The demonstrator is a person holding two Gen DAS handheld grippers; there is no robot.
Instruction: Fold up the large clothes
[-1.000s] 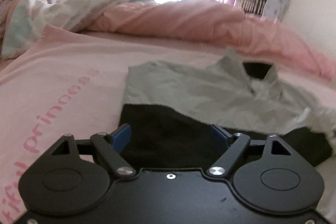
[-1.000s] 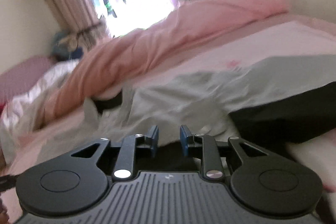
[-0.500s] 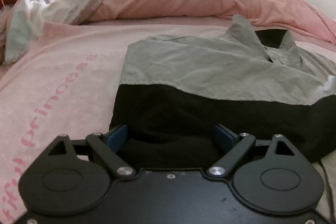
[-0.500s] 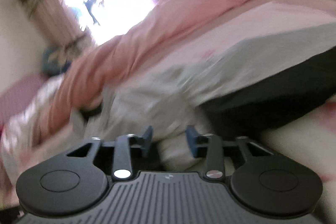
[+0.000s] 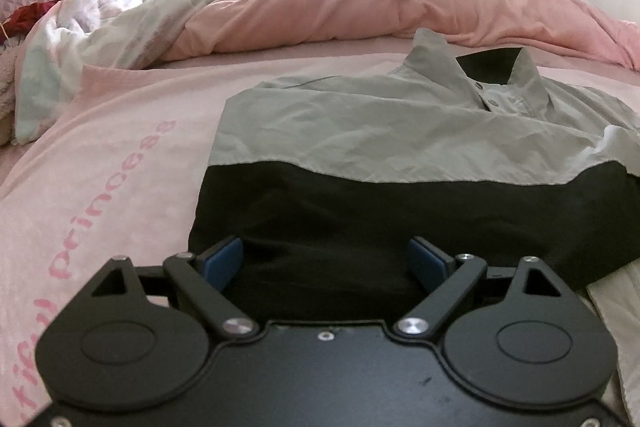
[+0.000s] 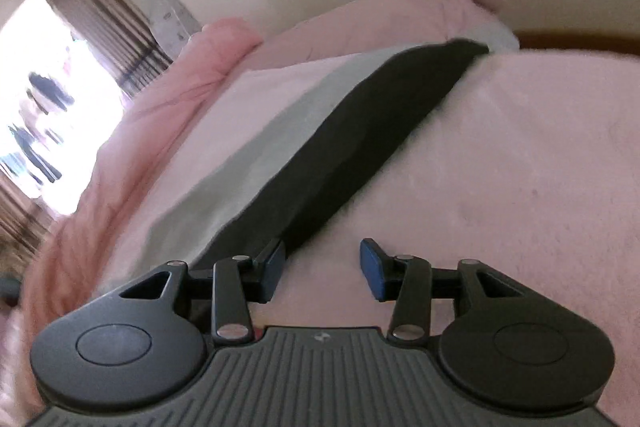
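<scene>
The grey-and-black shirt (image 5: 384,155) lies spread on the pink blanket (image 5: 120,163) covering the bed, collar at the far end and black hem nearest; it looks thin, light and limp, likely to sag and crease, so I would pinch it at a hem corner or along the sleeve (image 6: 340,147) edge. The left hand-held gripper (image 5: 324,263) gapes wide over the black hem, pads off the cloth, while the right hand-held gripper (image 6: 322,269), its jaws having just been opening, stands half apart and empty just right of the sleeve. Pink lettering on the blanket reads "princess".
</scene>
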